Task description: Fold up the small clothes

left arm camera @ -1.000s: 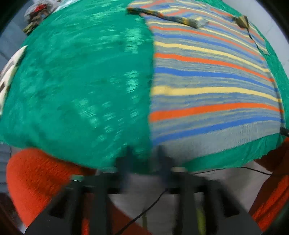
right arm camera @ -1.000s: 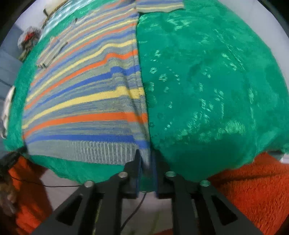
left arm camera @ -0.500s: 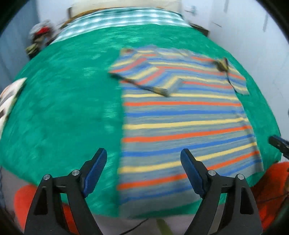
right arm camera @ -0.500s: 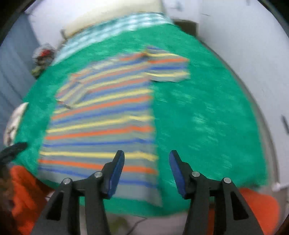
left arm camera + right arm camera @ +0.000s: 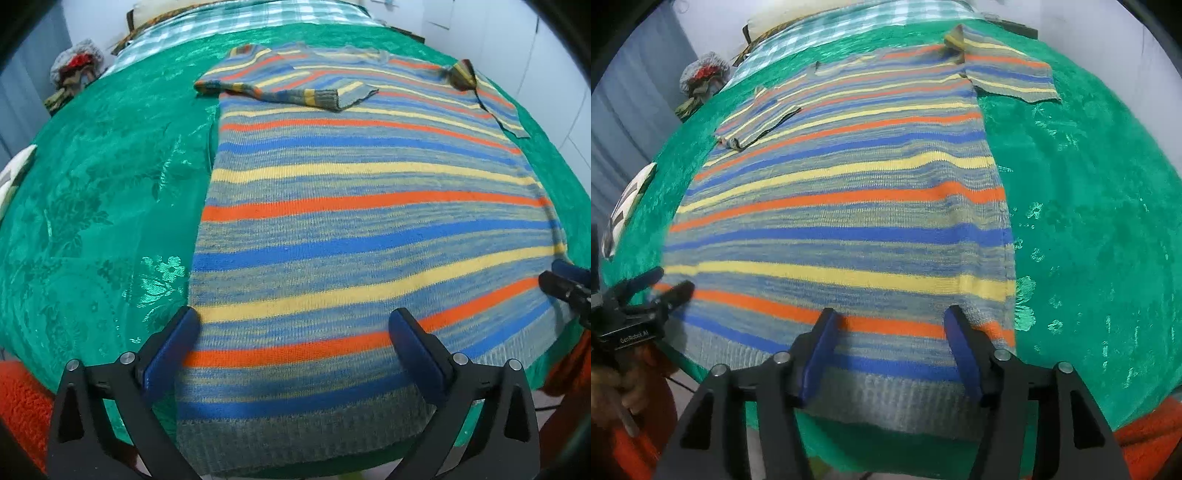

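From the left wrist view, we see our left tool (image 5: 293, 339) hovering over the near hem of a striped knit sweater (image 5: 362, 221), its blue pads spread wide and still opening, with only the flat fabric below them and nothing pinched. The sweater lies flat on a green floral bedspread (image 5: 92, 206), hem near us and neckline far. Its left sleeve (image 5: 288, 90) is folded in across the chest; the right sleeve (image 5: 498, 107) lies out to the right. At the right edge the tip of our right tool (image 5: 565, 284) shows beside the sweater's right side. A checked cloth (image 5: 236, 18) covers the far end of the bed.

From the right wrist view, our right tool (image 5: 890, 354) hangs above the hem near the sweater's right edge, pads apart and opening, gripping nothing. The right sleeve (image 5: 1012, 79) rests spread on the bedspread. At the left, the left tool (image 5: 661, 286) sits over the sweater's left hem corner, held by a hand in an orange sleeve (image 5: 639, 454).
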`<state>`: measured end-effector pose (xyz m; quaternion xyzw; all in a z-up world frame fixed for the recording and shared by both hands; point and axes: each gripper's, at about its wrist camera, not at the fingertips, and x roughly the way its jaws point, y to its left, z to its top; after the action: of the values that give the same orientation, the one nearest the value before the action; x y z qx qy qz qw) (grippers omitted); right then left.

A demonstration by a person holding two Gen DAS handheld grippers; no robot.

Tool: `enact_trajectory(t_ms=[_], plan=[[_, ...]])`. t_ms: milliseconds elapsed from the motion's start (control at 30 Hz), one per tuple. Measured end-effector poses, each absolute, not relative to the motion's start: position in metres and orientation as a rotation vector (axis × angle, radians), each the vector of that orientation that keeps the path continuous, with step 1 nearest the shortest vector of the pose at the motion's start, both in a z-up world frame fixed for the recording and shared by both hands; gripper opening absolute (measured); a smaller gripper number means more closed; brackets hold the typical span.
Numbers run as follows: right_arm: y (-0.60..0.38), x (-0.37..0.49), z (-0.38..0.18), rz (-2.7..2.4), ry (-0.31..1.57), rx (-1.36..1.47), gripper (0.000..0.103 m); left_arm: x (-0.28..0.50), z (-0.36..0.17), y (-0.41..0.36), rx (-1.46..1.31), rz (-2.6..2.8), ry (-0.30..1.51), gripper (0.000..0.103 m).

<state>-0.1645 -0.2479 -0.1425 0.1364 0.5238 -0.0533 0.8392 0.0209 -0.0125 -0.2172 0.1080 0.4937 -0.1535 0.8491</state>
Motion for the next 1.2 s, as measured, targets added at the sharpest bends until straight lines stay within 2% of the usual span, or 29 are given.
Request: enact_trajectory(t_ms=[167,1200], plan=[[-0.237,-0.158,-0.145,-0.126,1.109,0.234,0.067,0.022,-0.22,-0.012,0.231,-0.325,1.041,0.103],[-0.234,-0.156,-0.146,-0.145,1.117,0.23,0.072,0.019,-0.219,-0.014,0.262,-0.345,1.04,0.103]])
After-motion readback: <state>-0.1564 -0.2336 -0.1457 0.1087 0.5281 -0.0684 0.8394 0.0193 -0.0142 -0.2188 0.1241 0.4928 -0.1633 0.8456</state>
